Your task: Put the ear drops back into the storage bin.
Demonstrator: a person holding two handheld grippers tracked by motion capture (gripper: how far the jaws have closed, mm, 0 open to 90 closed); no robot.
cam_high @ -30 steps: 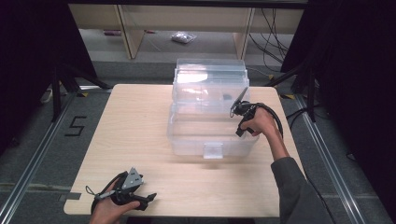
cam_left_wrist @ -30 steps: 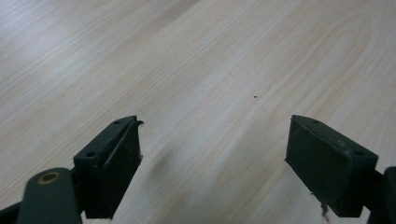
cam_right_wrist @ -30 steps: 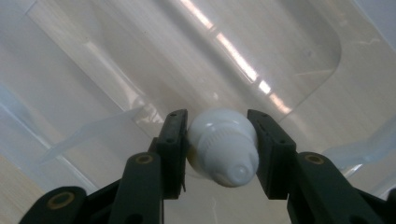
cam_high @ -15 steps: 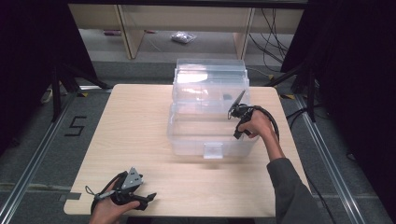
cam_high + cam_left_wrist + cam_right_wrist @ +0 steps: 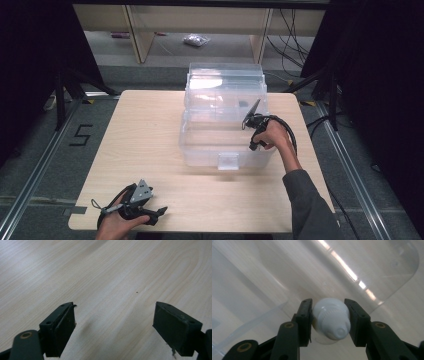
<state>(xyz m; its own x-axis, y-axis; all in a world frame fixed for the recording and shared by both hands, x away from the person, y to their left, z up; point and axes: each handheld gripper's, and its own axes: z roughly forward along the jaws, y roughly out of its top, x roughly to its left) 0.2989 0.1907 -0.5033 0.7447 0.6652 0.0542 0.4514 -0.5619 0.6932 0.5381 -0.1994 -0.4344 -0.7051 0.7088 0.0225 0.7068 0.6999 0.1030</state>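
The right gripper (image 5: 329, 315) has its two black jaws pinched on a small white bottle (image 5: 331, 318), a rounded plastic thing with a ribbed collar and a nozzle-like cap that points back toward the camera. In the high view this right gripper (image 5: 255, 119) hangs over the right side of a clear plastic storage box (image 5: 225, 125) whose lid stands tipped up at the back, so the bottle sits above the open box, with the clear floor and a curved wall below it. The step in hand looks like putting the bottle down inside the box. To do that well, the hand should sink straight down until the bottle's rounded end is just off the floor, clear of the box's right wall and the raised lid, since the hard jaws could knock the thin plastic and shove the whole box across the wooden table (image 5: 150, 140). The grip lies across the rounded body rather than the collar, so a slow, even spreading of the jaws matters: the smooth round bottle will likely roll once free, and letting go low keeps it from bouncing or skidding. The left gripper (image 5: 113, 322) rests near the front left edge of the table, its jaws spread wide with nothing between them, well apart from the box; it could steady the box front if it starts to slide.
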